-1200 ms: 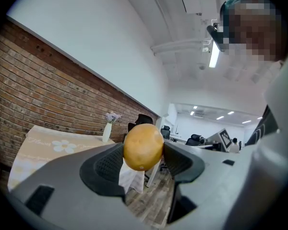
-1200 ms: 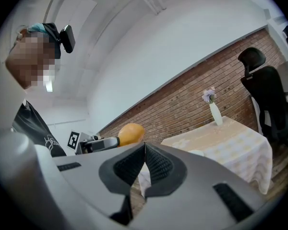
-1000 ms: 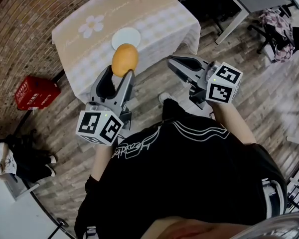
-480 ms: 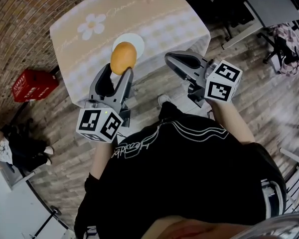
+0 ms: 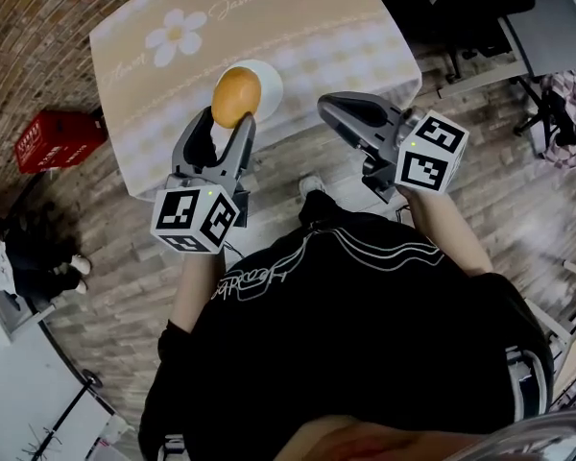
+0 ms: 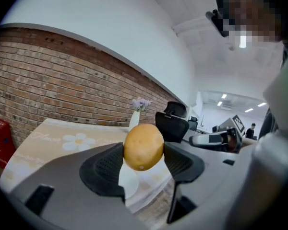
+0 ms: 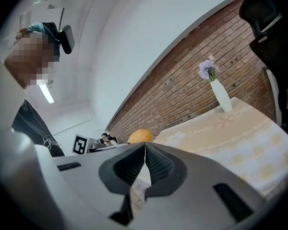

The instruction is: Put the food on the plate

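Bench (image 5: 317, 27) carries white plate (image 5: 268, 83) and vase (image 6: 135, 120); red crate (image 5: 53, 140) beside it.
Left gripper (image 5: 232, 120) grasps smooth, round, tan-orange food (image 5: 236, 95); right gripper (image 5: 328, 106) clenched, empty.

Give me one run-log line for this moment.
left gripper: shut on food | right gripper: shut, empty | plate: on table | food not yet on plate

Head view: plate (image 5: 267, 77) half hidden behind the food (image 5: 236, 97). The table's (image 5: 350, 36) far edge is cut off by the picture's top. Left gripper view: plate mostly hidden behind the food; distant person (image 6: 252, 128) too small to tell. Right gripper view: only the food's top shows.
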Demonstrator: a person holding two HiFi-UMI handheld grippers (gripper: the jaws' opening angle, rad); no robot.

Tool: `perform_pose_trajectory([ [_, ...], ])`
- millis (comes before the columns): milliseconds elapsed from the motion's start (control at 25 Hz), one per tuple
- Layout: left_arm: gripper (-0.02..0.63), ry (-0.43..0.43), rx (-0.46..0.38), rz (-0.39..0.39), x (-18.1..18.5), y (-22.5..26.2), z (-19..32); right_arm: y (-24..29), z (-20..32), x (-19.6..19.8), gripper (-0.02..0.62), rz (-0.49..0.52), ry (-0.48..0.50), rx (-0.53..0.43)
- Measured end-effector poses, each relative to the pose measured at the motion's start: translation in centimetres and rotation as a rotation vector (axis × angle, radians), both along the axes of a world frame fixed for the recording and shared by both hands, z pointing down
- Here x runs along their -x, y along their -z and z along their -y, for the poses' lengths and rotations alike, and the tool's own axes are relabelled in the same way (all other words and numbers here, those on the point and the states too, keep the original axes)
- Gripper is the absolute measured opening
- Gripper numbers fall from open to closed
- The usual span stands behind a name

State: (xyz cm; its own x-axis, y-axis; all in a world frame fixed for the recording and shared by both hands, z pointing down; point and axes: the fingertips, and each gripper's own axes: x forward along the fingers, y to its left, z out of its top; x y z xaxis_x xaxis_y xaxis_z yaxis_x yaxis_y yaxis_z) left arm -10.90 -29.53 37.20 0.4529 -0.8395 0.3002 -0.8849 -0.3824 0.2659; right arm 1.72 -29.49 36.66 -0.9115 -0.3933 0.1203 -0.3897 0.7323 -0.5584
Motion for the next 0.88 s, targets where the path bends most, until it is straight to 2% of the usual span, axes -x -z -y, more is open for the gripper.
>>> perform_pose_trajectory([
  [480,0.264,0.064,0.078,0.037,1.1,-7.7,3.7,-5.9,3.8,0.0,-0.003,-0.007,0.045,0.089],
  [880,0.264,0.066,0.132,0.126,1.1,-13.4,6.1,-8.7,5.6,-0.6,-0.003,-0.041,0.055,0.125],
])
